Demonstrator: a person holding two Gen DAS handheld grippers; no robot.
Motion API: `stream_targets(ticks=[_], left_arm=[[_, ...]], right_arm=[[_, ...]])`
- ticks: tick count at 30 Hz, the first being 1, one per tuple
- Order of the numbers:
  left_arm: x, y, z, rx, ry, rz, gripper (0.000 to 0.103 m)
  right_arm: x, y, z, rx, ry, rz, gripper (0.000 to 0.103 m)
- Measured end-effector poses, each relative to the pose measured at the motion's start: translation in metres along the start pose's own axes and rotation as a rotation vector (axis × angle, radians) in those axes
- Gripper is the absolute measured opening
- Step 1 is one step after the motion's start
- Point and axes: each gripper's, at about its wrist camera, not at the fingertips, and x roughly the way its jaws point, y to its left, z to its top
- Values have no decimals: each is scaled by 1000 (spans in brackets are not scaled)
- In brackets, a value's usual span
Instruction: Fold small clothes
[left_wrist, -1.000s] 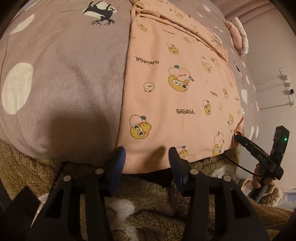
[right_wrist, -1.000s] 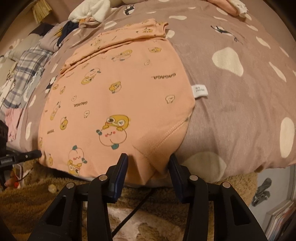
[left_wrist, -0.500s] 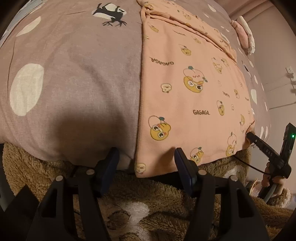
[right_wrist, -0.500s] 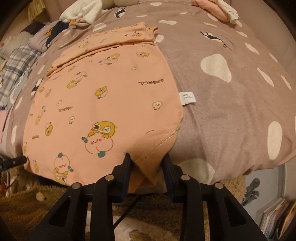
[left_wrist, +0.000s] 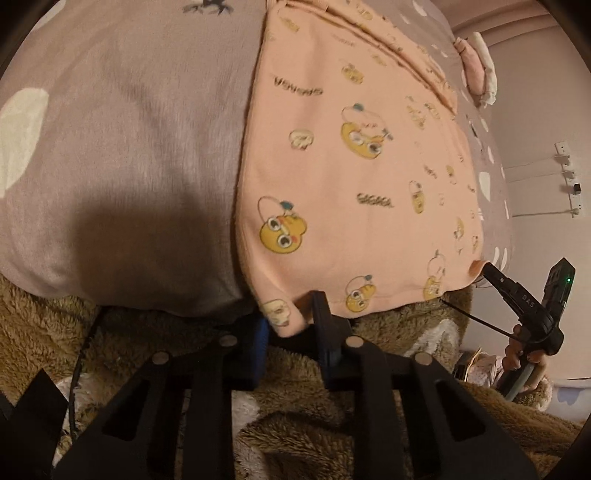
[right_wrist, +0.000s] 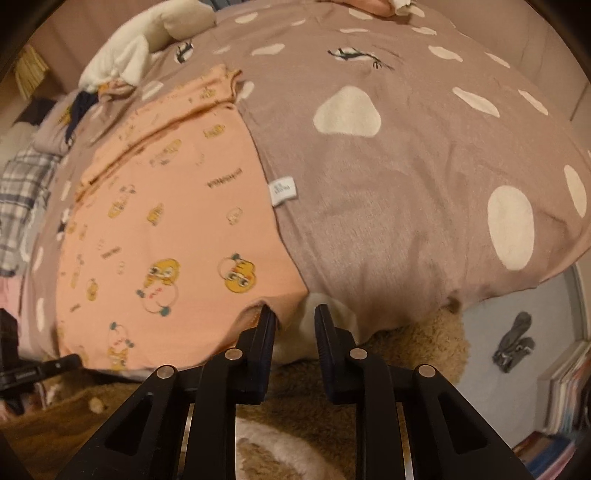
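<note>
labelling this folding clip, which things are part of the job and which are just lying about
Job: shirt, left gripper, right gripper.
Lying about: clothes heap, plaid cloth, books, pink bundle.

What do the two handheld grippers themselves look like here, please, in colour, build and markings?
Both are matte black. The left gripper and right gripper each carry two flat fingers on angular arms with triangular cut-outs and silver round fasteners. The left one's finger pads look blue. Seen from the left camera, the right one's body shows white lettering, a small green light and a thin black cable, in a bare hand.
</note>
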Motion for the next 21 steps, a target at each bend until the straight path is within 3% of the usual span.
stream_targets(ticks=[3, 6, 8, 12, 15, 16, 20, 21], left_arm=[[-10, -3, 1, 8, -29, -16, 21], [-14, -5, 1, 17, -55, -31, 24], [-12, -4, 2, 7, -51, -37, 25], [-12, -3, 2, -5, -48, -44, 40], [-18, -5, 3, 3, -71, -71, 43], [-18, -5, 5, 4, -76, -83, 43], [-5, -5, 7, 6, -40, -80, 40], [0, -6, 7, 5, -29, -77, 31]], right_arm=[[0, 0, 6, 9, 5, 54, 27], [8, 3, 7, 12, 23, 41, 45], [12, 4, 7, 15, 38, 39, 46], [20, 0, -2, 17, 79, 33, 46], [18, -1, -6, 9, 83, 42, 46], [18, -1, -6, 9, 82, 41, 45], [22, 5, -8, -5, 103, 83, 25], [22, 8, -8, -17, 103, 94, 23]])
